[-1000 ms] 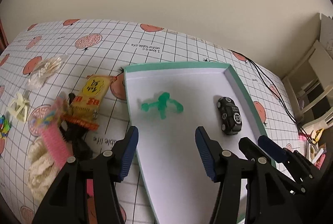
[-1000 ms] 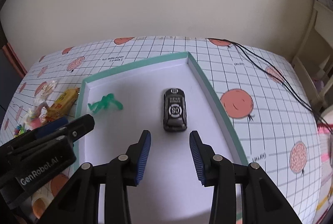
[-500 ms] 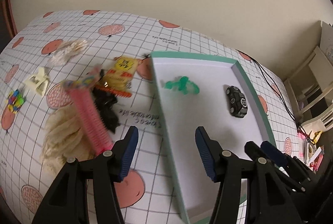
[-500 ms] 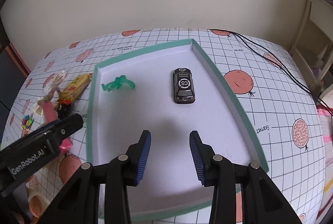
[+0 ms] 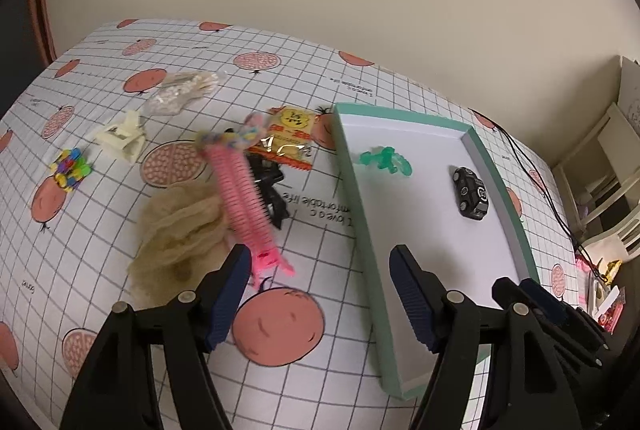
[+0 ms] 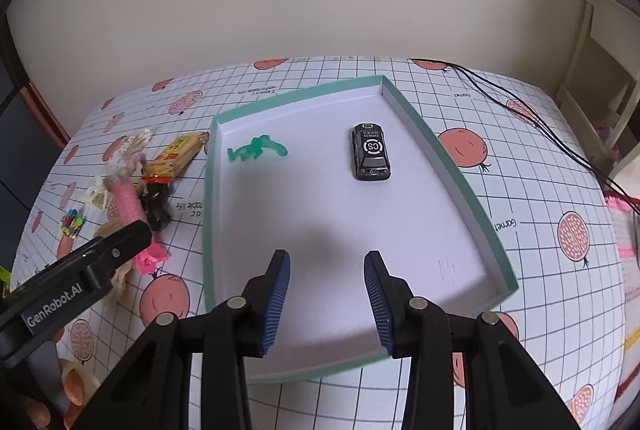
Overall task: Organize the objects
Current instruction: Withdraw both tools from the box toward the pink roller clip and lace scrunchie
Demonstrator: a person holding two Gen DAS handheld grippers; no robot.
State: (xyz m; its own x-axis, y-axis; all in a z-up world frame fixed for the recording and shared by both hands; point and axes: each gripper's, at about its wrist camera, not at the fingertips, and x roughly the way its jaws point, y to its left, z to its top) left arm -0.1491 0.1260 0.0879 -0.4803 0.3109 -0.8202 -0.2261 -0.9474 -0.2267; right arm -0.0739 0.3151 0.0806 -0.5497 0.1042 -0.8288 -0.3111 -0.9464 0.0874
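A shallow white tray with a green rim [image 5: 508,186] [image 6: 460,174] holds a green plastic figure [image 5: 384,160] [image 6: 258,149] and a black toy car [image 5: 471,192] [image 6: 371,151]. Left of the tray lies a pile: a pink hair clip [image 5: 242,202] [image 6: 128,200], a beige scrunchie [image 5: 178,226], a yellow snack packet [image 5: 289,136] [image 6: 176,156] and a black clip [image 5: 272,186]. My left gripper [image 5: 320,294] is open above the cloth between the pink clip and the tray's left rim. Open and empty, my right gripper [image 6: 326,300] hovers over the tray's near end.
A cream claw clip [image 5: 120,138], a clear bag of white bits [image 5: 180,92] and a small multicoloured toy [image 5: 71,168] lie further left on the gridded tablecloth [image 5: 328,330]. Black cables [image 6: 532,118] run across the right side. A white chair [image 6: 600,78] stands at the right.
The left gripper has swung left, from over the tray to over the cloth beside the pile. The right gripper has pulled back toward the tray's near end. Both stayed open.
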